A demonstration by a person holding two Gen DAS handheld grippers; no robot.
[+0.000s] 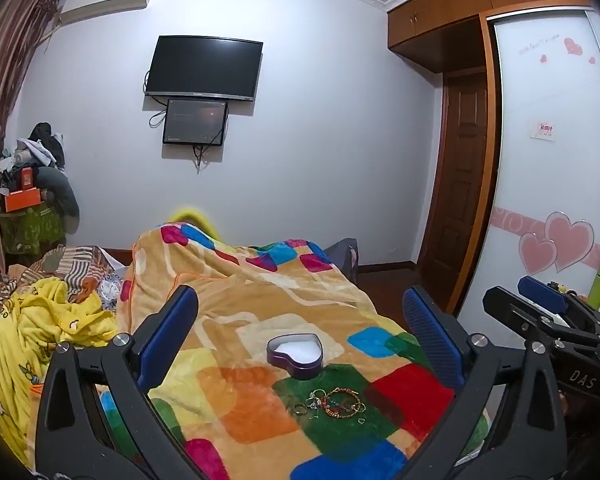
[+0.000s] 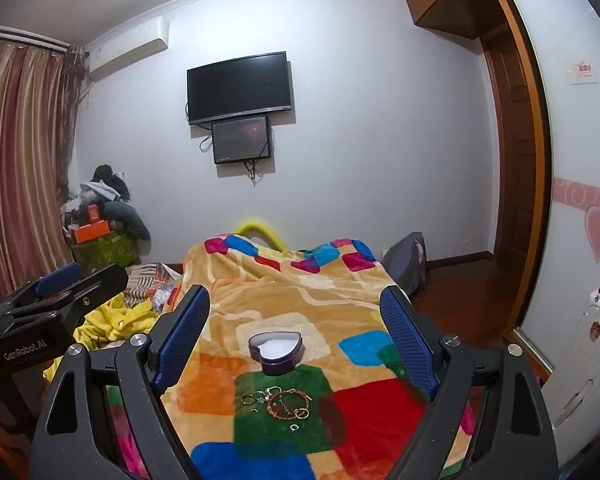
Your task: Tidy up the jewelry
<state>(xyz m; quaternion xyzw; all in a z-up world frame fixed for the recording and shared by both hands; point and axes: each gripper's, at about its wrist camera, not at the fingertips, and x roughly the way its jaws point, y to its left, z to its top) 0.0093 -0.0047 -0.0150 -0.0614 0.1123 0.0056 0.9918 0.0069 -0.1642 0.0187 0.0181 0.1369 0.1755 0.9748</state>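
Left gripper [image 1: 300, 332] and right gripper [image 2: 296, 330]: black angular frames carrying blue, ribbed fingers [image 1: 168, 330], spread wide with nothing between them, both held above the bed. Fleece blanket [image 1: 236, 304]: plush, orange ground with rounded patches of colour. Heart-shaped box [image 1: 295, 356]: lidless, dark purple wall, white lining, standing on the blanket. Jewelry [image 1: 332, 402]: a loose cluster of thin metal rings and a beaded red-and-gold bangle [image 2: 288, 404], lying on a green patch just in front of the box, apart from both grippers.
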